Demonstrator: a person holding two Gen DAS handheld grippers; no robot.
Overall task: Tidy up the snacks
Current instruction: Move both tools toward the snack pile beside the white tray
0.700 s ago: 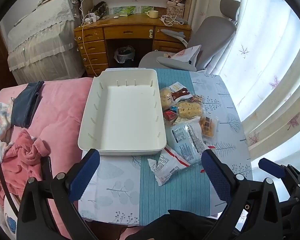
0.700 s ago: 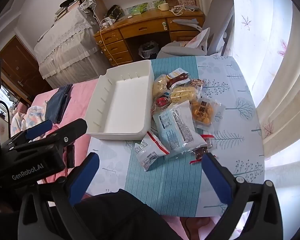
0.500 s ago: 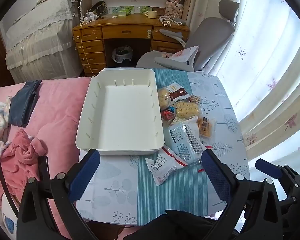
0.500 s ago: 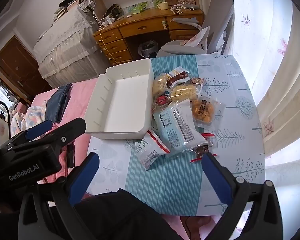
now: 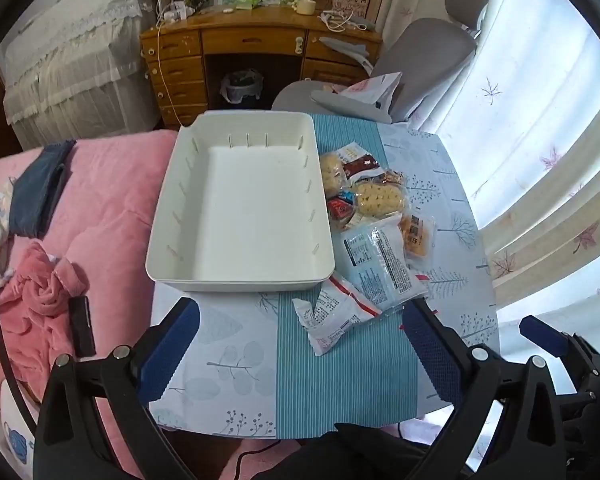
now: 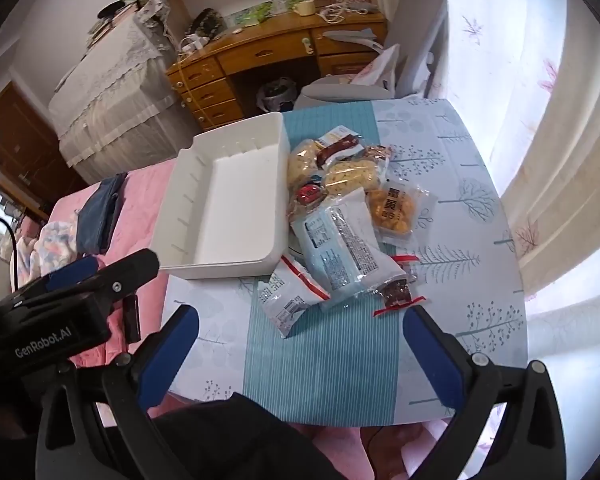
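Both of my tongs hang spread wide with nothing between their blue pads: my left tongs [image 5: 300,344] above the near edge of the worktop [image 5: 340,392], my right tongs [image 6: 300,344] likewise, just beside them. Taking the white tray [image 5: 240,284] as landmark: it sits on the worktop with nothing in it, its left side reaching over the pink bed [image 5: 112,184]. Touching its right wall lies the heap of snacks [image 6: 340,200], with a pale blue packet [image 6: 344,248] on top and an orange biscuit pack [image 6: 396,208] to that packet's right. At the tray's near right corner lies a white sachet with a red stripe [image 5: 332,312]. A small dark snack with red ties [image 6: 396,296] lies further right of it.
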